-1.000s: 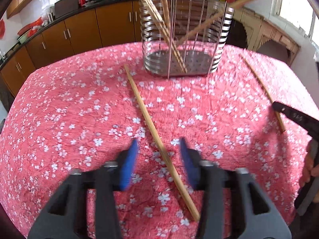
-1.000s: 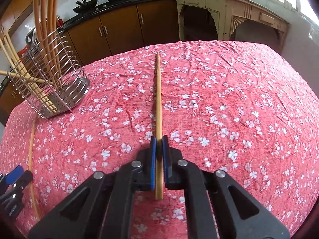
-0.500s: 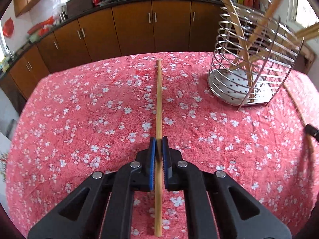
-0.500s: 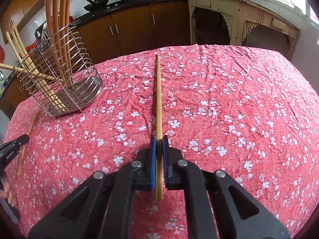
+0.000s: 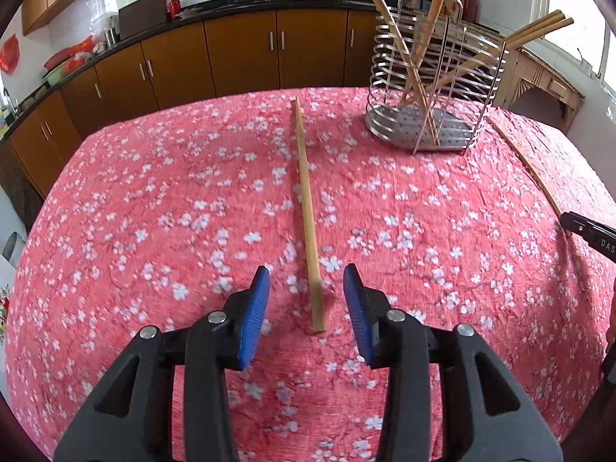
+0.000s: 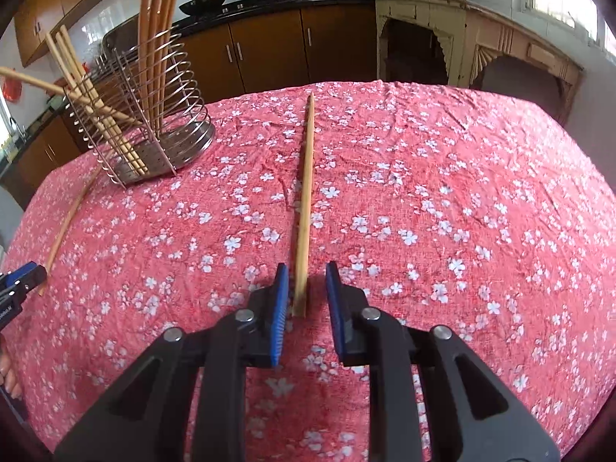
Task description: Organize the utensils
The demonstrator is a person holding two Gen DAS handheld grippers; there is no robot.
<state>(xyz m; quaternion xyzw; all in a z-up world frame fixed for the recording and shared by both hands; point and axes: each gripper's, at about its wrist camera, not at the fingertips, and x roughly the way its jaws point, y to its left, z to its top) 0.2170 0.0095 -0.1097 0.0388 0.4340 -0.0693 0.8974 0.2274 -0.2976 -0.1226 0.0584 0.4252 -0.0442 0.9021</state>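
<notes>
A wire utensil rack (image 5: 431,88) stands on a table covered by a red flowered cloth (image 5: 154,211), and it serves as the landmark here. Several wooden chopsticks (image 6: 154,38) lean inside it, their tops poking out above the rim.

The left gripper (image 5: 306,300) hovers over the cloth, well in front of the rack and to its left in this view. Its jaws are opening, and the blue pads (image 5: 252,319) stand apart on either side of a loose chopstick (image 5: 306,208) without touching it. That stick lies flat on the cloth, its far tip reaching up level with the rack's base.

The right gripper (image 6: 306,292) is on the other side of the rack, also nearer the camera than the rack. Its jaws are opening too, with a second chopstick (image 6: 306,192) lying on the cloth between the pads, a small gap showing on both sides.
</notes>
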